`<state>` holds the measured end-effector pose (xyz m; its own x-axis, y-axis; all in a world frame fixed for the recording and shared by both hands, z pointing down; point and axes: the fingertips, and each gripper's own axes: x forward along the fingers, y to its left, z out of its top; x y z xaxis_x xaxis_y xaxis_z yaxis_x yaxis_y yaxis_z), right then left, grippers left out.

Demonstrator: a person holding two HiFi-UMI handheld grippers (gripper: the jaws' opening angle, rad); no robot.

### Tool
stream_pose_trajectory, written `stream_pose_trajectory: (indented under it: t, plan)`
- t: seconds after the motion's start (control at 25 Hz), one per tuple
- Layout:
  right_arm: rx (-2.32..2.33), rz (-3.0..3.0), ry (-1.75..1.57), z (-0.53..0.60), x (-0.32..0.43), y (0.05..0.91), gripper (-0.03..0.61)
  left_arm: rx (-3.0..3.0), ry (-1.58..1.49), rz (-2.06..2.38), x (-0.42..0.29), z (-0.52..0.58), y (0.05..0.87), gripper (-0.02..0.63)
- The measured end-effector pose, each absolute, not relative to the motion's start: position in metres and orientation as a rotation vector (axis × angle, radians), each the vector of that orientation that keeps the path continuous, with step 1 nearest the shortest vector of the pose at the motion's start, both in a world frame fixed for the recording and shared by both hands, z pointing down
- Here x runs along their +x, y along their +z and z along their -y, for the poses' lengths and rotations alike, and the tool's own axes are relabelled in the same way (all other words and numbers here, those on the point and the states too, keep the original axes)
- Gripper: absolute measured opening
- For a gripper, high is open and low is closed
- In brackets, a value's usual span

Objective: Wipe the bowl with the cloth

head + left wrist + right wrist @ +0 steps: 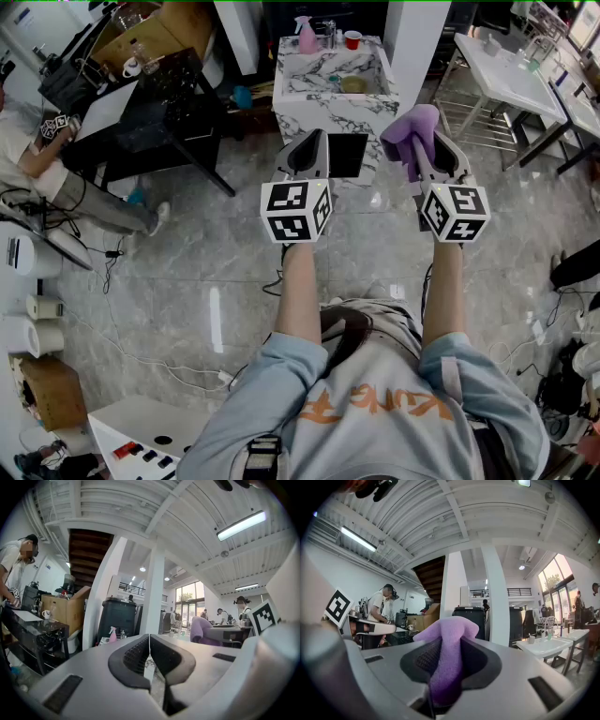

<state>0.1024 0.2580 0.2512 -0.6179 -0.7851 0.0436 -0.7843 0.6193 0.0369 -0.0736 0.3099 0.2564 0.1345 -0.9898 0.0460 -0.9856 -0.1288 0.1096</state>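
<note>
- A seated person [42, 164] is seen far to the left of the marble counter [333, 108], at the edge of the head view.
- A black table [155, 117] stands between that person and the marble counter, just to the counter's left.
- The left gripper [309, 142] is held up in front of the marble counter's near-left corner. In the left gripper view its jaws are seen pressed together, with only a hairline seam between the ribbed pads and nothing caught in it.
- On the marble counter's far edge a pink spray bottle [307, 37] stands at the left and a red cup [352, 39] at the right.
- In the counter's sunken basin a small round tan thing [353, 84] lies toward the right side. It is likely the bowl, though it is too small for its form to be told. It is touched by neither gripper.
- The right gripper [429, 141] is held up just off the marble counter's near-right corner, level with the left gripper. Its jaws are clamped on the purple cloth [411, 133], which is pinched between the pads. A rounded fold of it bulges above the fingertips.
- A white table [511, 75] stands well to the right of the marble counter.
</note>
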Motion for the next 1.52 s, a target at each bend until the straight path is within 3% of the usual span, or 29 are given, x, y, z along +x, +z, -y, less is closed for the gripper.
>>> stream_pose_trajectory:
  t: [1.52]
  plan:
    - [1.295,2.646,-0.067,-0.179,0.069,0.271,0.124,2.163,-0.129,2.010,-0.134,-0.245,0.276,0.023]
